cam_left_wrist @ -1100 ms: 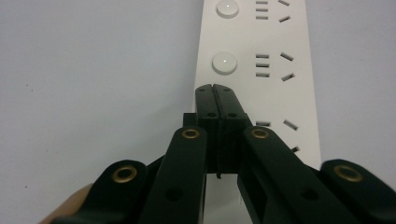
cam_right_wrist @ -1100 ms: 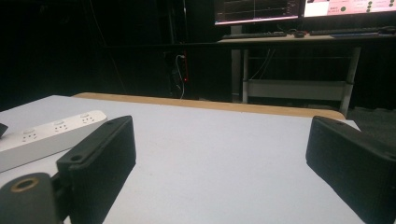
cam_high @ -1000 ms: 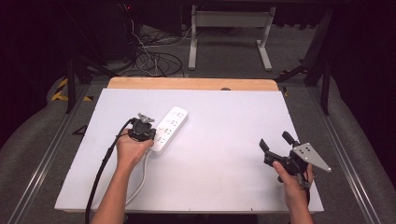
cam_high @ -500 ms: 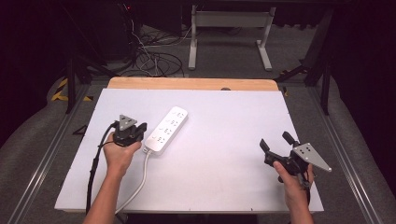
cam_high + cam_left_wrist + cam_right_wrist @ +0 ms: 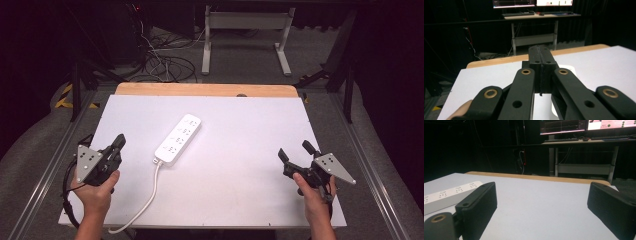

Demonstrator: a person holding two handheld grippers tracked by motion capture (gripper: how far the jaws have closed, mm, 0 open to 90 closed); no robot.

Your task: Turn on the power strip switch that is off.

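In the high view a white power strip (image 5: 178, 139) lies slanted just left of the middle of the frame on the white table (image 5: 240, 180), its long axis running from lower left to upper right, with its white cord (image 5: 145, 200) curving from its lower end down to the table's bottom edge. The left gripper (image 5: 119, 142) sits at the lower left of that frame, near the table's left edge and apart from the strip, held in the person's left hand (image 5: 95, 192); its 2 jaws are pressed together with nothing between them, which the left gripper view confirms, where the black pads (image 5: 541, 62) meet along 1 seam at the centre of the frame and a bit of the strip peeks out beyond them. The right gripper (image 5: 295, 152) is at the lower right of the high view, well apart from the strip, in the right hand (image 5: 315, 192); its jaws stand wide and empty. In the right gripper view the 2 pads (image 5: 481, 205) flank bare table, and the strip (image 5: 451, 193) lies at the left edge of the frame.
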